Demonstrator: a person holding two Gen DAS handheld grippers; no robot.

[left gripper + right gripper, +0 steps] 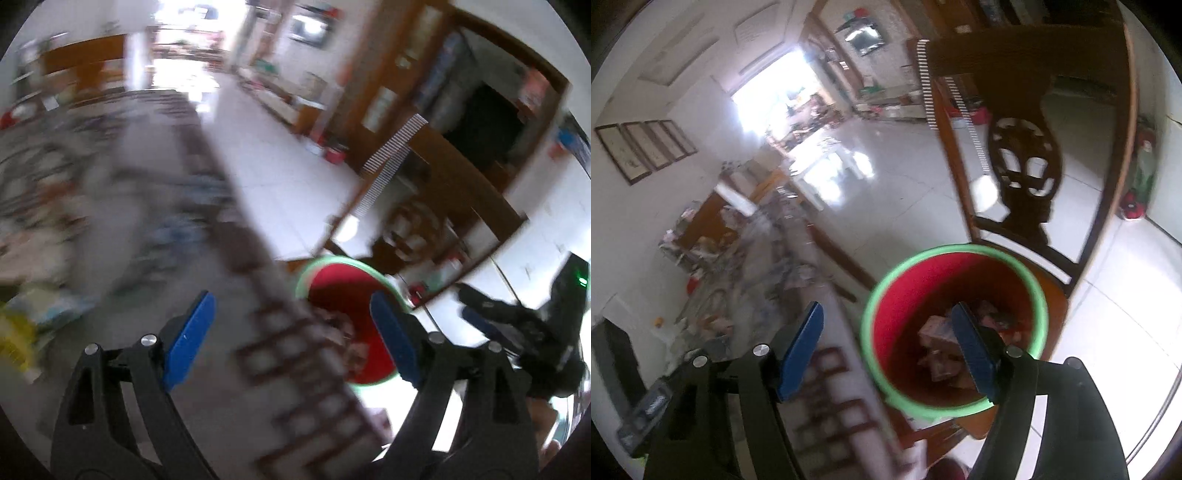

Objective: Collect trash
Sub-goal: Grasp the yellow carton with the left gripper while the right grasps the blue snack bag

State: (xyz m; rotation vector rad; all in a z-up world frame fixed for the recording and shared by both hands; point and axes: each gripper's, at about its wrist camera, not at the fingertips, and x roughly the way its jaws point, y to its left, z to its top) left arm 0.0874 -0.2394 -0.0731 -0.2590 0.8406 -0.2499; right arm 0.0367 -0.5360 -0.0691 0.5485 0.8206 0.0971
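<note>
Red plastic bin with a green rim (955, 328), scraps of trash already inside, sits on the floor just past the patterned table edge (831, 398), below and ahead of both claws. Right gripper (892, 350), the nearer one, angles down over its mouth, blue jaws apart and empty. Left gripper (291, 339) straddles the table edge beside it, jaws wide, holding nothing.

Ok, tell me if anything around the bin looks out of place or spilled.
Nothing stands out. The red bin with the green rim stands upright beside the table, crumpled trash inside it, none visibly spilled. The left wrist view is too blurred to judge the table's clutter.
</note>
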